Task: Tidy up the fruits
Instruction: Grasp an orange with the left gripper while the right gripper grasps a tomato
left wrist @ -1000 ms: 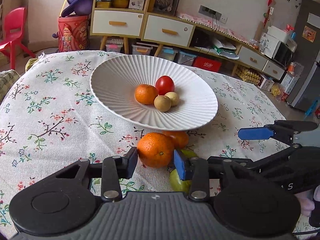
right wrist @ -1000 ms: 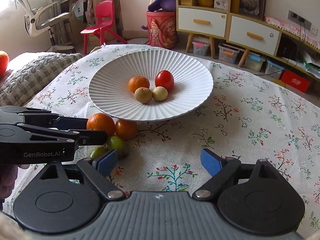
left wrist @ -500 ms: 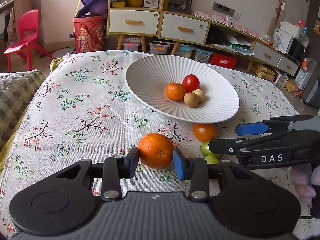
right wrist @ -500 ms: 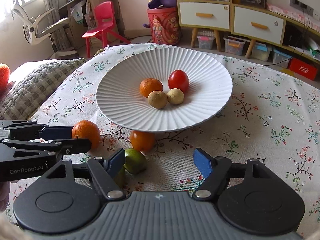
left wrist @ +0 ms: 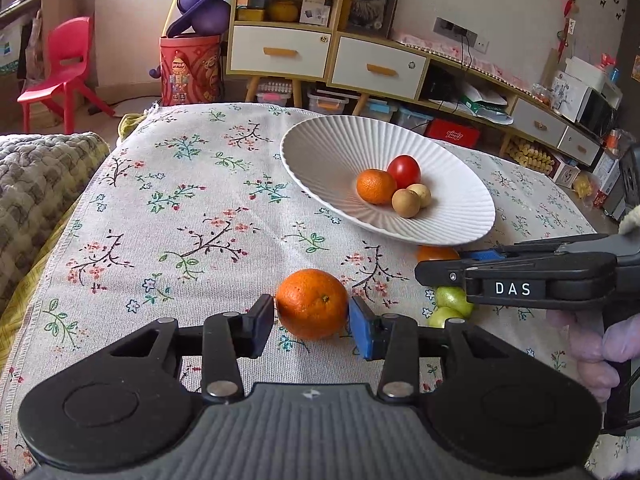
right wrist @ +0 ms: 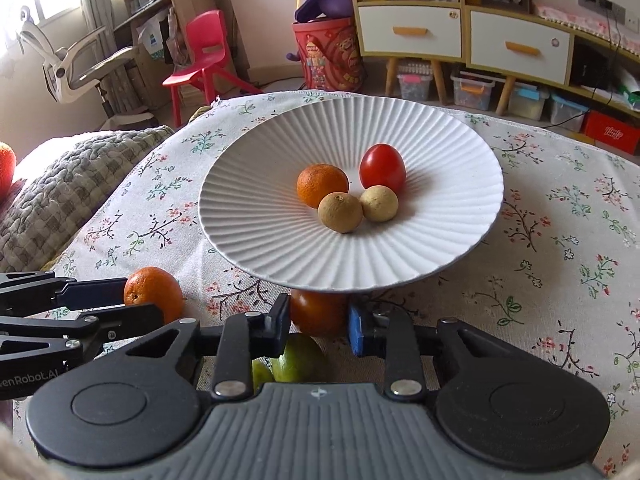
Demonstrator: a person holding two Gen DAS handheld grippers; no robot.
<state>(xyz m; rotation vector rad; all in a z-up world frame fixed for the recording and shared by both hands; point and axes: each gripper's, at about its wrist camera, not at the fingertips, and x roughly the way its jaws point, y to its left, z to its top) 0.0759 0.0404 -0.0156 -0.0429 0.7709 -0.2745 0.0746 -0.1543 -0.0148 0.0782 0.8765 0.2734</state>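
The right gripper (left wrist: 436, 264) carries a white label reading "DAS" on its black plastic side, and the left gripper (right wrist: 144, 300), seen from the right wrist, bears the partly cut-off lettering "enRobot.AI". Both tools are matte black with blue pads and a ribbed grey housing.

The left gripper's fingers (left wrist: 262, 320) are clenched on a large orange (left wrist: 312, 303) with dimpled peel, pads pressed to both its sides; the fruit sits on the table (left wrist: 168, 216) toward its near edge, left of the other loose fruit. The right gripper's fingers (right wrist: 356, 330) grasp a smaller, smooth orange-red fruit (right wrist: 318, 312) just below the near rim of the plate (right wrist: 440, 240), both pads against its skin. Two green fruits (right wrist: 298, 358) lie touching each other immediately in front of it, partly hidden under the right gripper's body.

The plate is white, round and shallow, with fine radial ribbing, and stands toward the far right of the table. In its middle, clustered and touching, are a small mandarin (right wrist: 322, 185) with a pebbled rind, a glossy red tomato (right wrist: 382, 167) and two dull tan round fruits (right wrist: 340, 213). The table is covered by a woven cloth (right wrist: 568, 248) printed with flowering sprigs. A quilted grey blanket (left wrist: 36, 184) lies beside the table's left edge.
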